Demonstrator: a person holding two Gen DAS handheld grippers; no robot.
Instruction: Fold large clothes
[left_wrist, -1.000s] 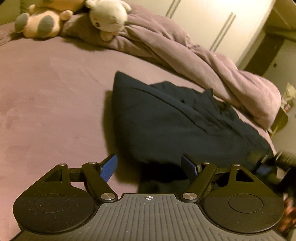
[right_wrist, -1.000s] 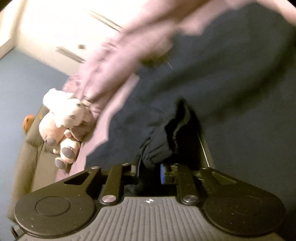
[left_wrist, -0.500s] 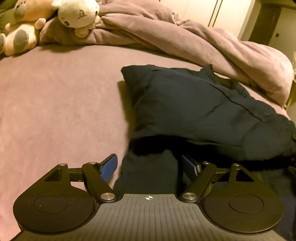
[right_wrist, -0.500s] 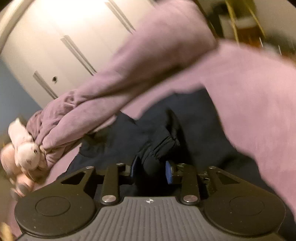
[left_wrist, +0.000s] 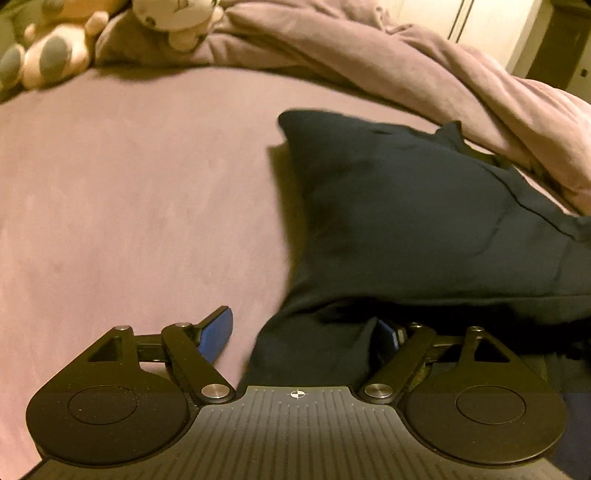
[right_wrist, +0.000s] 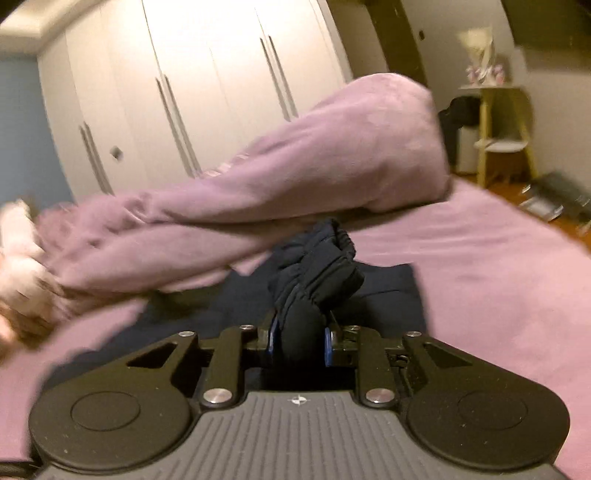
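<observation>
A bed (left_wrist: 129, 206), covered with a mauve sheet, is seen to fill most of both views. A crumpled mauve duvet (left_wrist: 424, 70) is heaped along the far side of the bed, and in the right wrist view it is seen as a long roll (right_wrist: 295, 177) across the middle of the picture. A white wardrobe (right_wrist: 192, 81) with long vertical handles is observed behind the duvet. A yellow-legged chair (right_wrist: 506, 125) is noted at the far right of the room, well apart from the bed.

The dark navy garment (left_wrist: 406, 214) is found lying on the sheet to the right of centre in the left wrist view, just beside the duvet, with one edge folded over so that a thick, raised corner points toward the far side. Two plush toys (left_wrist: 55, 48) are noted at the far left of the bed, near the duvet and well apart from the garment.

The left gripper (left_wrist: 306, 332) is seen with its jaws standing wide apart; a lobe of the garment lies between them, close against the right finger, while the left finger (left_wrist: 218, 332) is clear of the cloth over bare sheet. The right gripper (right_wrist: 299, 343) is recorded as clamped on a bunched, gathered end of the garment (right_wrist: 317, 266), which stands up between the blue pads; its jaws have just been closing. The left part of the right wrist view is blurred.
</observation>
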